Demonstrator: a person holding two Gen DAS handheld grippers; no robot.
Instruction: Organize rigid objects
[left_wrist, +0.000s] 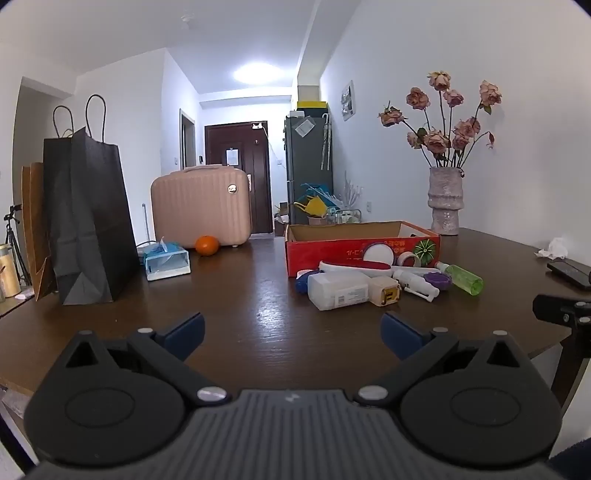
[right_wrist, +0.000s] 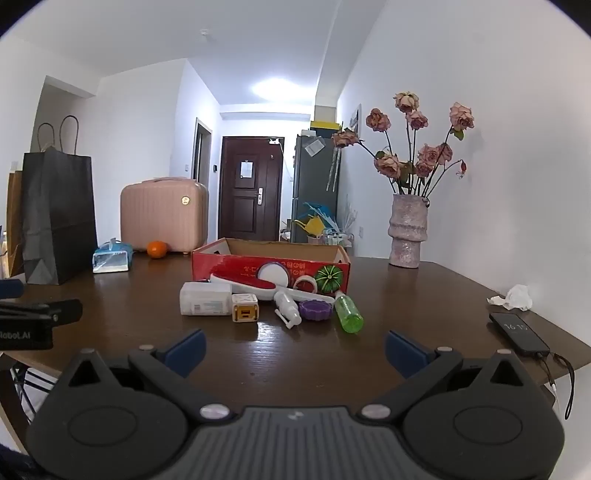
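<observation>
Toys and bottles (right_wrist: 273, 302) lie in a pile by the red box (right_wrist: 236, 264). My right gripper (right_wrist: 294, 349) is nearer, facing them. My left gripper (left_wrist: 292, 334) sees them off to its right. Both are wide open, holding nothing.

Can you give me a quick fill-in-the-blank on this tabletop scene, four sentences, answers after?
1. The shallow cardboard box behind the small items is printed ____ on the outside.
2. The translucent plastic bottle lying on its side is ____ in colour.
3. The round fruit in front of the pink ribbed suitcase is an ____.
4. The left gripper and right gripper both have their jaws ____, with nothing between them.

Missing words: red; green; orange; open
</observation>
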